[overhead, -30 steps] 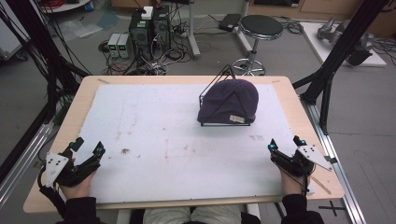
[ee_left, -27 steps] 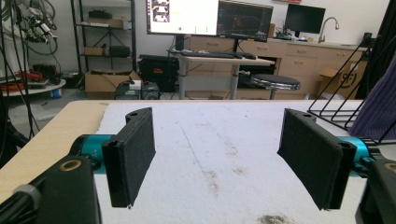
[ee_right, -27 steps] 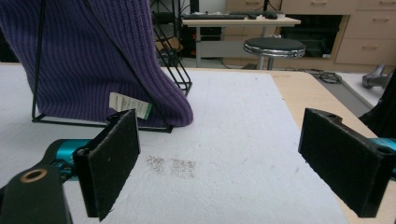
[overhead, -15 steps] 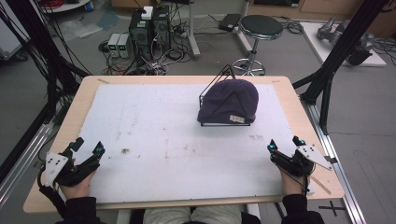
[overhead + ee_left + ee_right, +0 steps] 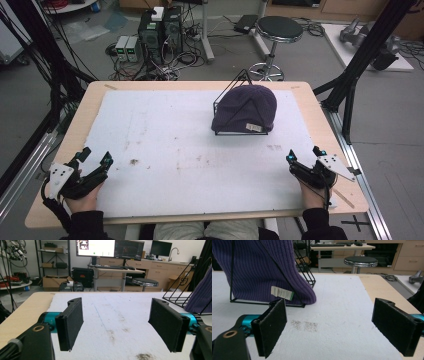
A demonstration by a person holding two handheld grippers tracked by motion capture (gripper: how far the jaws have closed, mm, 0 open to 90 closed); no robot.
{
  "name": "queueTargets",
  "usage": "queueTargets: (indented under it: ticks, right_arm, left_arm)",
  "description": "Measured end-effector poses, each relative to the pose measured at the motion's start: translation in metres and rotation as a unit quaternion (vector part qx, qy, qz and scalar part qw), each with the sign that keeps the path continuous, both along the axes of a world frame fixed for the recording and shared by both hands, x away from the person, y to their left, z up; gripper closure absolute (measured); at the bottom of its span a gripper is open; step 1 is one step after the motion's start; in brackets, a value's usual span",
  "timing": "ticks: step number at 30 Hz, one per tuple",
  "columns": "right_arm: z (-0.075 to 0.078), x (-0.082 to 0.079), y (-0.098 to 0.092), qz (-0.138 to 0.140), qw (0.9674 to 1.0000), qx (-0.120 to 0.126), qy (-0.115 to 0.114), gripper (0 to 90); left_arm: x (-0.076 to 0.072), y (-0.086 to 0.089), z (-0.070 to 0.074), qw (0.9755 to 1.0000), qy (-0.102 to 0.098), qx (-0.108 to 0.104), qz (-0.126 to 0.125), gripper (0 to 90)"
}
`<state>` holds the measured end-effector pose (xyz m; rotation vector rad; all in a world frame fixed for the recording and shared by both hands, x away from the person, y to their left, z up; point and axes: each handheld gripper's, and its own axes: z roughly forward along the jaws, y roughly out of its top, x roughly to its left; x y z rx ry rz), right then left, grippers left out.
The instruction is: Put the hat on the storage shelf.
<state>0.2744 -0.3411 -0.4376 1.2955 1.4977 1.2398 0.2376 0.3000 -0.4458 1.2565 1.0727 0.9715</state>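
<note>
A purple knit beanie (image 5: pixel 246 109) with a small white label hangs over a black wire stand (image 5: pixel 231 89) on the far right part of the white mat (image 5: pixel 175 145). The beanie (image 5: pixel 262 267) looms close in the right gripper view; its edge (image 5: pixel 202 293) and the stand (image 5: pixel 178 296) sit at the right of the left gripper view. My left gripper (image 5: pixel 96 156) rests at the table's near left corner, open, with nothing between its pads (image 5: pixel 71 321). My right gripper (image 5: pixel 304 154) rests at the near right, open and empty too, in front of the beanie.
The mat has faint stains near its middle (image 5: pixel 134 161). Beyond the wooden table (image 5: pixel 320 107) stand a round stool (image 5: pixel 279 29), computer boxes (image 5: pixel 160 27) with cables, and black frame posts (image 5: pixel 370 45) at both sides.
</note>
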Motion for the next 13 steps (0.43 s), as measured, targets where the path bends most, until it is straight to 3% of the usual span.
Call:
queueTargets:
  ticks: [13]
  right_arm:
    - [-0.0011, 0.0012, -0.0002, 0.002, 1.0, 0.0, 0.003, 11.9]
  left_arm:
    - [0.0011, -0.0007, -0.0004, 1.0, 0.001, 0.001, -0.004, 27.3]
